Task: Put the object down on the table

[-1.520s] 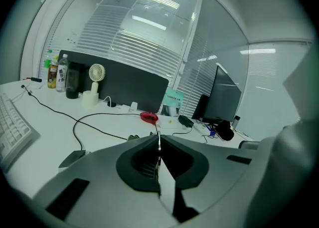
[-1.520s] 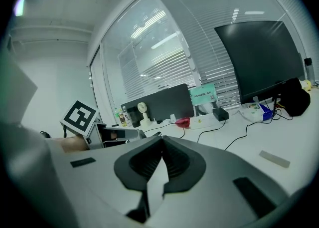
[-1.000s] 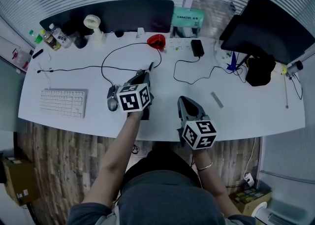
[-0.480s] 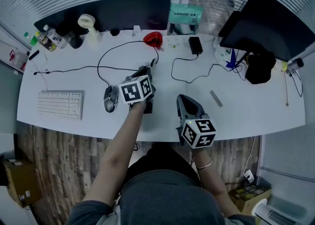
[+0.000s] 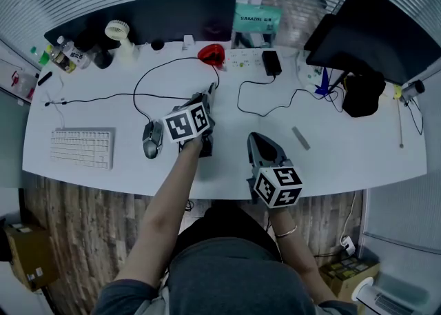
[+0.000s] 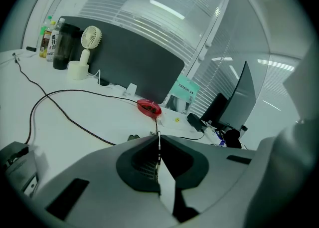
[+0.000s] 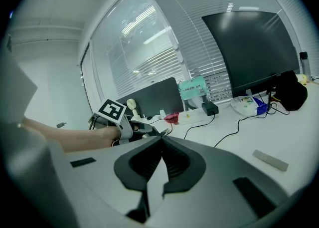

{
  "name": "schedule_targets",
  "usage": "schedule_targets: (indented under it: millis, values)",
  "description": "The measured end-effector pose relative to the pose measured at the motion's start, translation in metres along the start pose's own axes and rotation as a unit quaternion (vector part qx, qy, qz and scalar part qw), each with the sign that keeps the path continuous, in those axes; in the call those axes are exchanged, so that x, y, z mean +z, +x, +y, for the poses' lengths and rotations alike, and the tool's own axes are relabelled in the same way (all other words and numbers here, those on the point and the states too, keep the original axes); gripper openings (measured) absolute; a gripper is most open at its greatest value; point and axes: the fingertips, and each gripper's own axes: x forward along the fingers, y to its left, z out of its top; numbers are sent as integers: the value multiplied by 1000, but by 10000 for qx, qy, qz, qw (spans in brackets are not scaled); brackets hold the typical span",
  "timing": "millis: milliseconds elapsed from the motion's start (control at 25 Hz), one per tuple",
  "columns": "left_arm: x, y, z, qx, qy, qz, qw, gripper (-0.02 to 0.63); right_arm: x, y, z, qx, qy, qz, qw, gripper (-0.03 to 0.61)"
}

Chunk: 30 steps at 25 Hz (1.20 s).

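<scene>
A grey wired mouse lies on the white table, its black cable looping toward the back. My left gripper is just right of the mouse, apart from it, pointing at the far edge. Its jaws are shut in the left gripper view, and I see nothing between them. My right gripper hovers near the front edge, jaws shut and empty, as its own view shows. That view also shows the left gripper's marker cube.
A white keyboard lies at the left. At the back are a red object, a small fan, bottles, a power strip and a teal box. A dark monitor stands at the right, a grey bar near it.
The left gripper has drifted right and toward the back, opening a gap to the mouse, which stays on the table. The right gripper has held still.
</scene>
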Motion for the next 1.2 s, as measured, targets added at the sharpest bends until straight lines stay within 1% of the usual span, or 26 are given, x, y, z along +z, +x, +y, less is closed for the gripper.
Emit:
schedule_targets:
  millis: [160,680,1200]
  values:
    - [-1,2,2,24,-32,32,10000,26,1,1,-1,13,6,21,10000,3]
    - [-4,3,12,135,62,111,9998,29,-5,3,0,50,4,87,9999,3]
    - [-7,2,26,252,250,229,9991,43,-11,3,1,64,39,161,9998,3]
